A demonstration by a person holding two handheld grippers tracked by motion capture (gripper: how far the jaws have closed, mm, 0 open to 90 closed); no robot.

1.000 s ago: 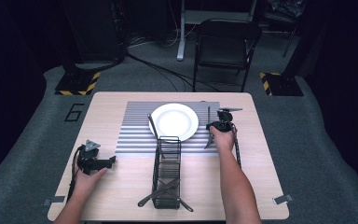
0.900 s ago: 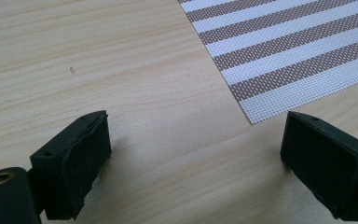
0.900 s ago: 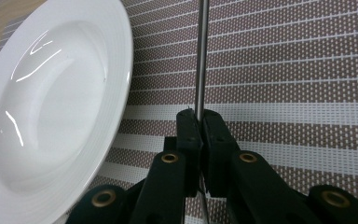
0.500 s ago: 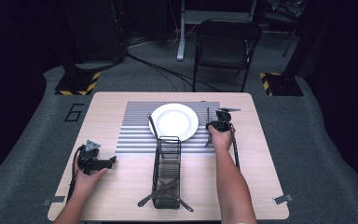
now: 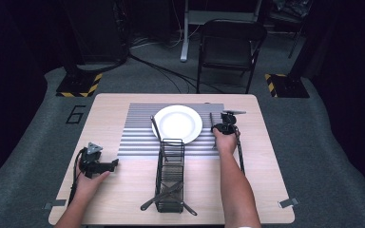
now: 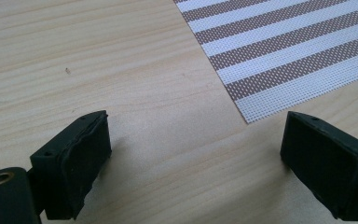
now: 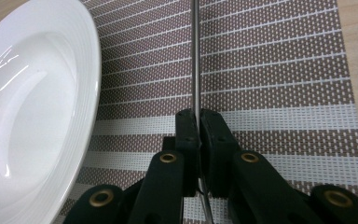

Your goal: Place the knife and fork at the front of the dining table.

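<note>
Nearest the person, low in the middle of the high view, stands a black wire cutlery caddy [image 5: 170, 175] on the pale wooden table [image 5: 271, 190]. A few dark utensils [image 5: 164, 197] lie in its near end, handles poking out through the wire, so it looks like the stock from which a place setting is being drawn.

At the lower left of that view the left gripper [image 5: 105, 166] rests low over bare wood, its jaws standing wide apart with nothing between them. In the left gripper view the corner of the brown-and-white striped woven placemat [image 6: 279, 56] lies just ahead of it. It seems parked out of the way, waiting its turn.

Farther up, right of centre, the right gripper [image 5: 223, 127] is clamped tight on a thin metal knife-like utensil [image 7: 196, 56]; I cannot tell which kind. The right gripper view shows the slim shaft pinched between the closed jaws and running straight away over the mat. It sits just beside the round white ceramic plate [image 7: 32, 116], not touching it and roughly parallel to the mat's edge, which suggests it is being laid at the plate's right.

On the plate's other side another slim dark utensil [image 5: 156, 128] lies on the mat against the rim. Beyond the table, at the top of the frame, stands a black folding chair [image 5: 230, 47].
</note>
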